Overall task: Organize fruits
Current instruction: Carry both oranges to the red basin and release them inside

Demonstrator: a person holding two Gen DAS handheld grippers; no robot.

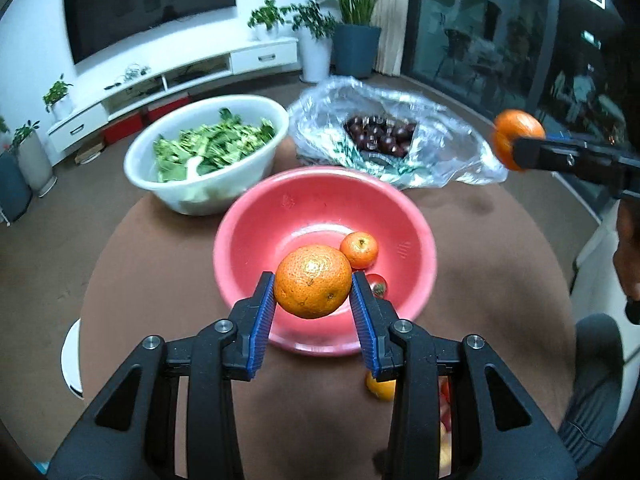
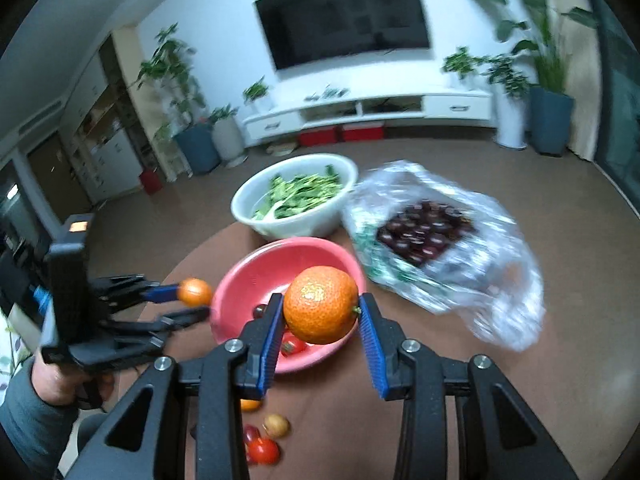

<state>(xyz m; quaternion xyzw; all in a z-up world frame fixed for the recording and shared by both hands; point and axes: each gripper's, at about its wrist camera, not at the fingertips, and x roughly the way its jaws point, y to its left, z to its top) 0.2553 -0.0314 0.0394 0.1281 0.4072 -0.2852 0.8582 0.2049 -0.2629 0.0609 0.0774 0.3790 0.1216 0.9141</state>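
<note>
My left gripper [image 1: 313, 282] is shut on a large orange [image 1: 312, 276], held above the near side of the pink bowl [image 1: 248, 216]. Inside the bowl lie a small mandarin [image 1: 359, 250] and a cherry tomato [image 1: 377, 285]. My right gripper [image 2: 320, 308] is shut on another orange [image 2: 320, 300], over the bowl's near rim [image 2: 236, 292]. Each gripper shows in the other view with its fruit: the right gripper [image 1: 514, 140] at far right, the left gripper [image 2: 196, 300] at left, held by a hand in a grey sleeve.
A white bowl of leafy greens [image 1: 200, 196] stands behind the pink bowl. Beside it a clear plastic bag [image 1: 452, 148] holds dark cherries [image 2: 424, 232]. Loose on the brown table near me lie an orange [image 2: 250, 405], a small brown fruit [image 2: 276, 425] and red tomatoes [image 2: 264, 451].
</note>
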